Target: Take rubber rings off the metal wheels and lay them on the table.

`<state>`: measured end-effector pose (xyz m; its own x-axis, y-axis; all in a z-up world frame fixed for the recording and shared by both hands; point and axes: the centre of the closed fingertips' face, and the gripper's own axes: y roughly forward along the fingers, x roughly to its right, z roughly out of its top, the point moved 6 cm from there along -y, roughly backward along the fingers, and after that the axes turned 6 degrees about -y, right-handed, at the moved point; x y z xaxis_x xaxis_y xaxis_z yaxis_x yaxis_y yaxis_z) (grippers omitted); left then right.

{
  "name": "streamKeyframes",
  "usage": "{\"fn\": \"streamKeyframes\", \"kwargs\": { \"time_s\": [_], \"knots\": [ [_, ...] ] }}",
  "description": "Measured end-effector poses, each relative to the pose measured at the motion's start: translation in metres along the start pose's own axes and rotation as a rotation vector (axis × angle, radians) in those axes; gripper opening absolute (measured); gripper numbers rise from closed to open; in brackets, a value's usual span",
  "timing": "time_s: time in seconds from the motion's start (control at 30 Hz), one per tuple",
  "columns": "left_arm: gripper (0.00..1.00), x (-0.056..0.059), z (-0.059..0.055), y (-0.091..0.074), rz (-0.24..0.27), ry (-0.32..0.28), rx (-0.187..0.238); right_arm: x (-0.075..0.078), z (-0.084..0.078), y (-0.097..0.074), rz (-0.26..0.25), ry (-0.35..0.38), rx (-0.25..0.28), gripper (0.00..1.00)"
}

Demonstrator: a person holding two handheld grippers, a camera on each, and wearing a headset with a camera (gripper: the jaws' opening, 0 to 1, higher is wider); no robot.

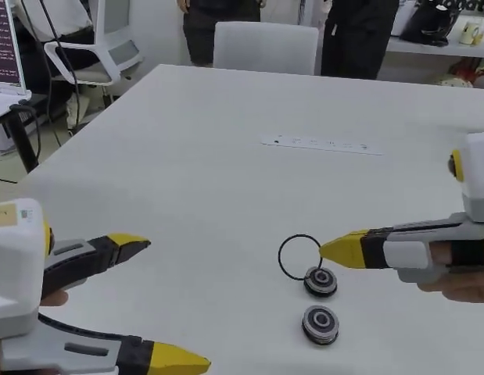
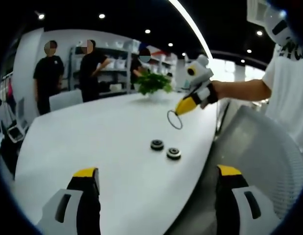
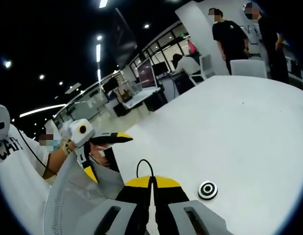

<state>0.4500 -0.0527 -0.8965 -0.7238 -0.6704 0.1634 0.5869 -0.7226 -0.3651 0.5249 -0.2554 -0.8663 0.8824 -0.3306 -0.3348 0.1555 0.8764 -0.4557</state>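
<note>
Yellow-tipped jaws of the right gripper pinch shut on a rubber ring, not yet laid down. Two metal wheels lie just beside, near the front edge of the table; the nearer likely needs stripping. Empty, the left gripper gapes wide.

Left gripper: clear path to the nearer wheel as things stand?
Likely yes. The left gripper is open, with bare table between it and the nearer wheel. The right gripper, shut on the rubber ring, sits by the farther wheel.
</note>
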Motion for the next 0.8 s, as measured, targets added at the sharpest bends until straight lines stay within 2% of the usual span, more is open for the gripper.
{"fn": "streamKeyframes", "kwargs": {
  "time_s": [0.23,0.47,0.8],
  "knots": [
    [1.00,0.001,-0.001,0.001,-0.017,-0.016,0.004,0.004,0.000,0.022,0.025,-0.005,-0.043,0.00],
    [1.00,0.001,0.001,0.002,-0.020,-0.009,0.000,0.017,-0.008,0.047,0.026,0.002,-0.112,0.00],
    [1.00,0.000,0.000,0.001,-0.016,-0.020,-0.003,0.025,-0.026,0.073,0.021,0.006,-0.186,0.00]
  ]
}}
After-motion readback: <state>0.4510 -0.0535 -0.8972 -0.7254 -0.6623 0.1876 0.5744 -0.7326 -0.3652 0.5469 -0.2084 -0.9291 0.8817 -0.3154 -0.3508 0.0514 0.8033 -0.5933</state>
